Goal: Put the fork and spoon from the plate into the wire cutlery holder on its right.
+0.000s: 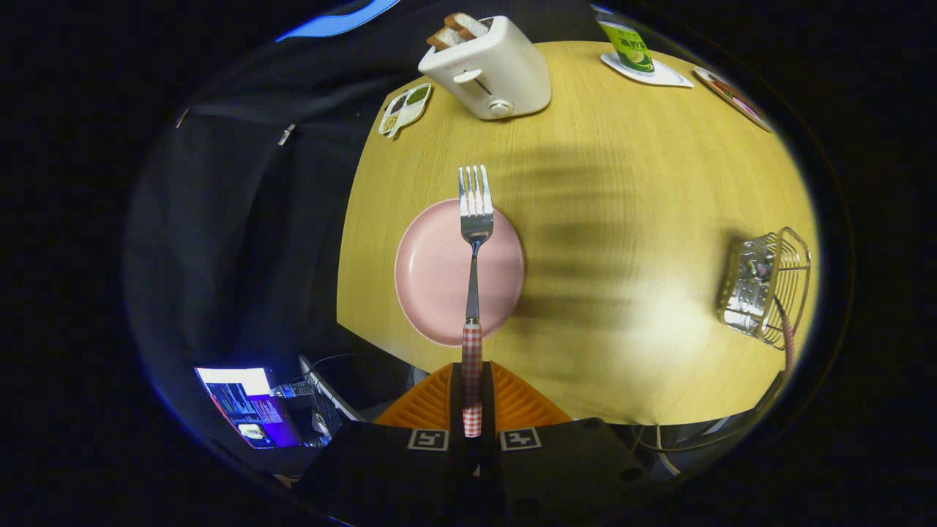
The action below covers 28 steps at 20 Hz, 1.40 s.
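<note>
1 fork in gripper

Wooden table, pink plate, toaster, wire cutlery holder, coaster, condiment dish.

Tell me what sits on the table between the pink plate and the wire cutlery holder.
Nothing: in the gripper view, bare wooden table separates the pink plate from the wire cutlery holder. The gripper is shut on the fork.

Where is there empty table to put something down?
The widest bare patch lies between the pink plate and the wire holder. It is crowded at the far edge near the toaster. The hand-held gripper is shut on the fork.
</note>
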Each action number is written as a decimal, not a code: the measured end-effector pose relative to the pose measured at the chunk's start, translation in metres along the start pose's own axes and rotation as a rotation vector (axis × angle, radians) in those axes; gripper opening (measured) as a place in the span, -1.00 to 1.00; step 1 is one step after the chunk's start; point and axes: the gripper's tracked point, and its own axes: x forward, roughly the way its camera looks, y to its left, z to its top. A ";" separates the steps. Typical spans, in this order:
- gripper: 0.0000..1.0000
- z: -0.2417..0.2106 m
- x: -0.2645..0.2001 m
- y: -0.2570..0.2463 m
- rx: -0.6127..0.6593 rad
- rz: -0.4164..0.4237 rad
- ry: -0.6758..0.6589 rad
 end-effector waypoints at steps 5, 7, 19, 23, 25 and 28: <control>-0.79 -0.001 -0.083 -0.061 0.015 -0.054 -0.038; -0.79 -0.006 -0.114 -0.090 0.021 -0.088 -0.026; -0.79 -0.040 -0.171 -0.200 -0.041 -0.317 0.550; -0.79 -0.038 -0.163 -0.210 -0.009 -0.339 0.701; -0.80 -0.029 -0.157 -0.215 0.016 -0.352 0.727; -0.79 -0.021 -0.152 -0.221 0.038 -0.364 0.776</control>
